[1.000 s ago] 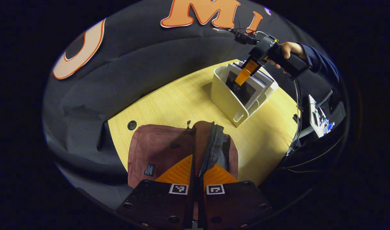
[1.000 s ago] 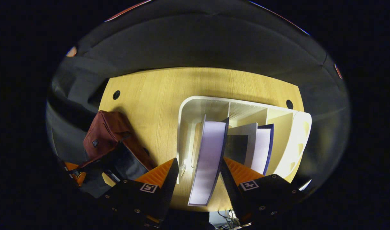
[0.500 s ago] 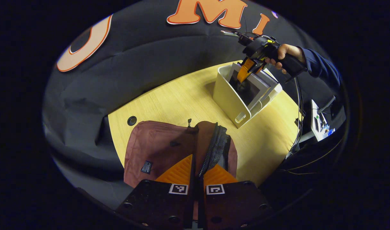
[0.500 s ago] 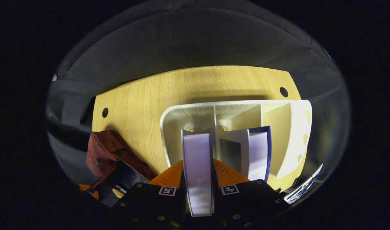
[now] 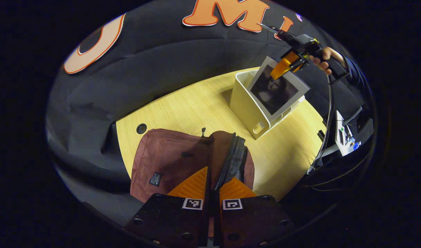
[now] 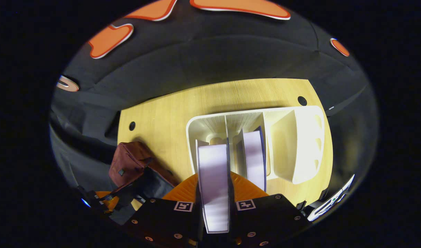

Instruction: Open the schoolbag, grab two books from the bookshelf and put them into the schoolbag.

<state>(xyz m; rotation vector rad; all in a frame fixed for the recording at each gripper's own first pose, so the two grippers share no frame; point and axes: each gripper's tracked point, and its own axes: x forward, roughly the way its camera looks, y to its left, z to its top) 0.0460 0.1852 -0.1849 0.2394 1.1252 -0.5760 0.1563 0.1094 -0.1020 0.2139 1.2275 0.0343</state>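
A maroon schoolbag [image 5: 169,155] lies on the wooden table [image 5: 182,106], its zipped mouth partly open. My left gripper [image 5: 213,187] is shut on the bag's zipper edge, holding it up. Past the bag stands a white bookshelf [image 5: 244,103]. Above it my right gripper [image 5: 282,65], held by a hand [image 5: 326,57], grips a book [image 5: 276,91] with a portrait cover, tilted and mostly lifted out. In the right gripper view, my right gripper [image 6: 214,182] is shut on that book [image 6: 213,162], seen edge-on. Another book [image 6: 253,155] stays in the bookshelf [image 6: 296,148]. The schoolbag [image 6: 129,165] lies lower left.
The table has round cable holes [image 5: 141,128] near its edges. Off the table's right side sit a small white device [image 5: 343,132] and loose cables. Bare tabletop [image 6: 169,113] lies between the bag and the shelf.
My right gripper closed on the book, then raised it up out of the bookshelf. My left gripper has kept its hold on the bag's edge.
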